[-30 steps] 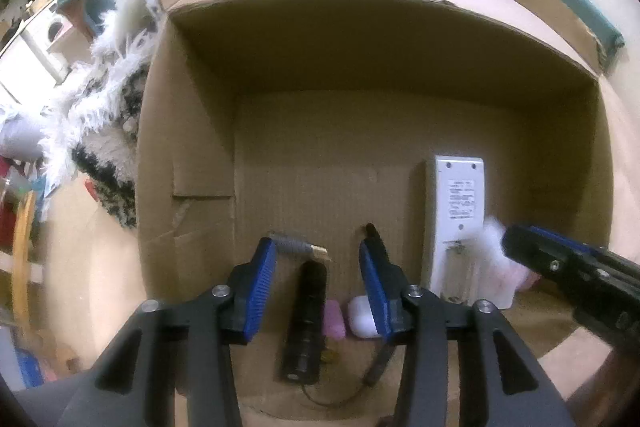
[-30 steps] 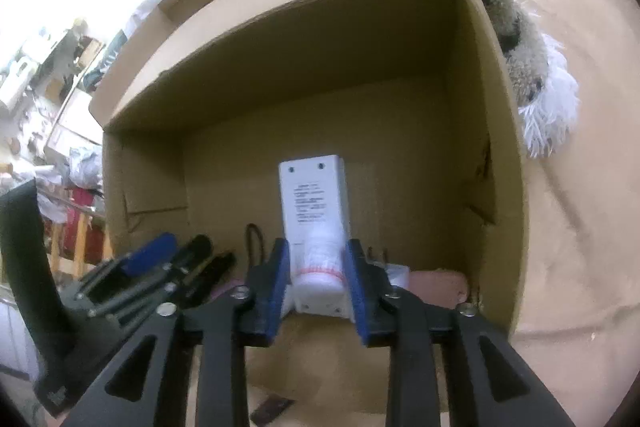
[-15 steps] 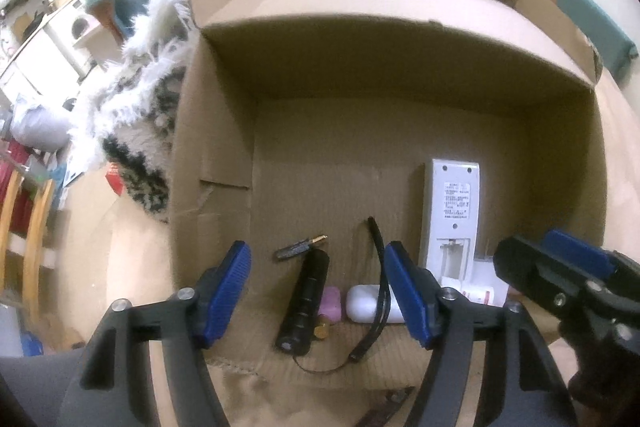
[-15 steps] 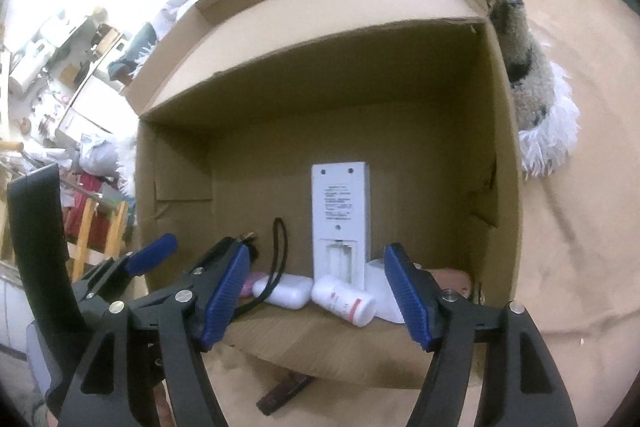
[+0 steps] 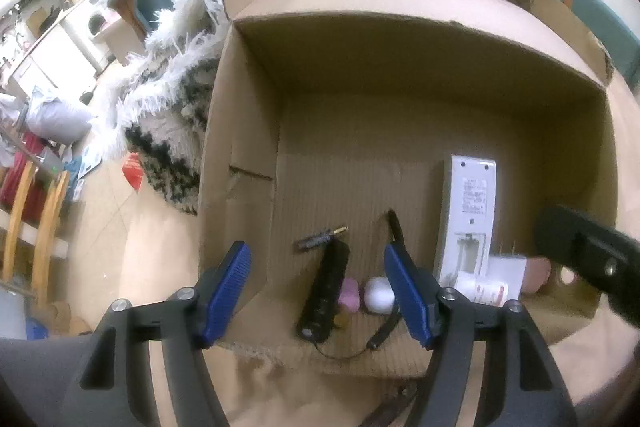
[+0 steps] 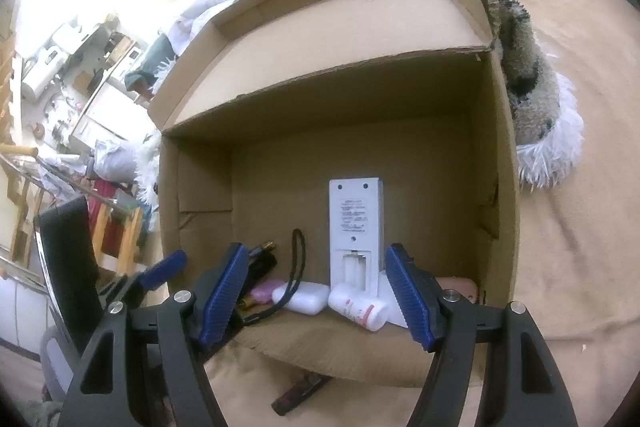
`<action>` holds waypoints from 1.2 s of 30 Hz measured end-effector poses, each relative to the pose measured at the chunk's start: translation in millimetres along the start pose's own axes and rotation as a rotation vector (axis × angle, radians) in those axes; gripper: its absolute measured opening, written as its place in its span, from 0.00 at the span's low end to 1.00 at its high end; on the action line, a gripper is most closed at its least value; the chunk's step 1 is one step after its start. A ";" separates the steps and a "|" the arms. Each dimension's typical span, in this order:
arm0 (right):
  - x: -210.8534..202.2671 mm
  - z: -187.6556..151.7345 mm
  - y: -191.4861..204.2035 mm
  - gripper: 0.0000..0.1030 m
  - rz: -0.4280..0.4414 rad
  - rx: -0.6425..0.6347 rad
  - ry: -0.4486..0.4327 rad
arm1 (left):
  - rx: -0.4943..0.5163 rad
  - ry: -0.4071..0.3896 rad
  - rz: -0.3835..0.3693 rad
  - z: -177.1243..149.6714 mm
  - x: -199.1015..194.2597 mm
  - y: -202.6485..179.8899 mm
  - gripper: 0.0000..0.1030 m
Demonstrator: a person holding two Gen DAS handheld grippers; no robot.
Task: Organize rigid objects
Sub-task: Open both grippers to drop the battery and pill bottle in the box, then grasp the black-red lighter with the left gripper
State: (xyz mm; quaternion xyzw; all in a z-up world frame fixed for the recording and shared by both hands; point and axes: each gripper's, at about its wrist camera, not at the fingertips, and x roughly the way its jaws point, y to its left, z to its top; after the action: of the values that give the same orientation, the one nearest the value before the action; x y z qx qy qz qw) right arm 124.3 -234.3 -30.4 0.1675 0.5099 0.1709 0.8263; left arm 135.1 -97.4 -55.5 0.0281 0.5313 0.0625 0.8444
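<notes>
Cardboard box (image 5: 240, 155) holds flashlight (image 5: 326, 291) below the gaping, empty left tool (image 5: 318, 291).

light: bright upper left, glare | box (image 5: 248, 131) interior shadowed | edges: fisheye-warped, vignetted | soft blur

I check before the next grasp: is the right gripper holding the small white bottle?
No, the right gripper is open, and the small white bottle lies free in the cardboard box.

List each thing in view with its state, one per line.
Cardboard box: open, flaps up.
White remote: face down, battery cover off.
White bottle: lying on its side.
Black flashlight: lying flat.
Left gripper: open, holding nothing.
Right gripper: open, holding nothing.
</notes>
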 end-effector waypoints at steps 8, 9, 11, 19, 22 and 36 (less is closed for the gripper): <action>2.8 -3.2 -0.8 0.73 -0.001 -0.007 0.014 | 0.021 -0.007 -0.020 -21.4 -12.4 -0.1 0.65; 3.1 -4.2 -1.0 0.73 -0.004 -0.009 0.018 | 0.017 -0.004 -0.026 -23.2 -13.1 1.6 0.65; 2.4 -7.7 -1.9 0.73 -0.020 -0.014 0.023 | 0.003 -0.002 -0.033 -27.5 -15.2 4.9 0.65; -21.1 -31.5 -18.9 0.73 0.031 0.065 0.037 | -0.011 -0.015 -0.046 -54.3 -25.9 20.2 0.65; -30.2 -43.9 -24.1 0.73 0.055 0.099 0.029 | 0.005 -0.020 -0.087 -65.0 -28.8 24.2 0.65; -19.3 -96.5 -27.8 0.73 -0.039 0.144 0.097 | 0.268 0.230 -0.238 -122.1 31.5 -30.0 0.65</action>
State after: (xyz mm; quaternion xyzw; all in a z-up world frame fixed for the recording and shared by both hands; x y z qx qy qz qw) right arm 32.4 -257.7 -68.7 0.2083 0.5633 0.1256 0.7896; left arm 40.8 -125.2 -140.1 0.0696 0.6274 -0.1062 0.7682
